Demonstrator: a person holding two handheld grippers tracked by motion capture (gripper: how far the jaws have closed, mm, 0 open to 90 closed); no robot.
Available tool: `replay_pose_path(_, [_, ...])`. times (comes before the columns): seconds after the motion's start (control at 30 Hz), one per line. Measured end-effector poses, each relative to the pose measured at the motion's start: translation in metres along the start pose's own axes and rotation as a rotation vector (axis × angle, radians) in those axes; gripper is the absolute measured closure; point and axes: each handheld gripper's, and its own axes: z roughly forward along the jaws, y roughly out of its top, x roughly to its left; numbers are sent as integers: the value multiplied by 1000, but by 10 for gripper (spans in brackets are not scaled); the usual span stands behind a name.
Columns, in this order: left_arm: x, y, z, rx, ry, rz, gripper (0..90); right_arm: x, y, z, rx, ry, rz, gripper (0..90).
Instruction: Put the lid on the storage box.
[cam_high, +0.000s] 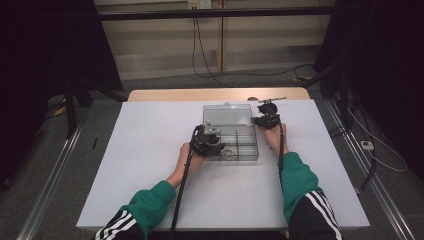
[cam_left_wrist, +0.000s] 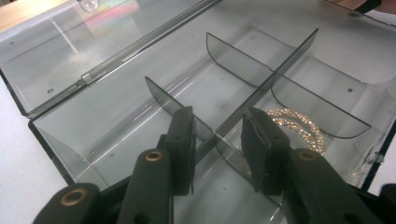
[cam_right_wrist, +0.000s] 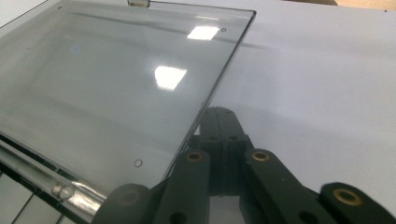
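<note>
I count one clear plastic organiser box (cam_high: 231, 135) with one open lid (cam_right_wrist: 102, 88) on one white table (cam_high: 150, 165). I hold two grippers, left (cam_left_wrist: 217, 149) and right (cam_right_wrist: 219, 140). Two sparkly gold bangles (cam_left_wrist: 299, 126) lie in one compartment.

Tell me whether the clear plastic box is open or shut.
Open. The box has its lid swung back flat on the table, and the dividers and a glittery bracelet inside lie uncovered.

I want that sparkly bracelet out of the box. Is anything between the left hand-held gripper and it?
Yes: a low divider wall stands between the open left hand-held gripper and the bracelet, which lies in the next compartment.
</note>
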Motion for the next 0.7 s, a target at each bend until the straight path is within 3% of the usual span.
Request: replay_pose_path(0.7, [0,0,0,-3,-1,1,650,4,12,-20,-125,6,-31,900])
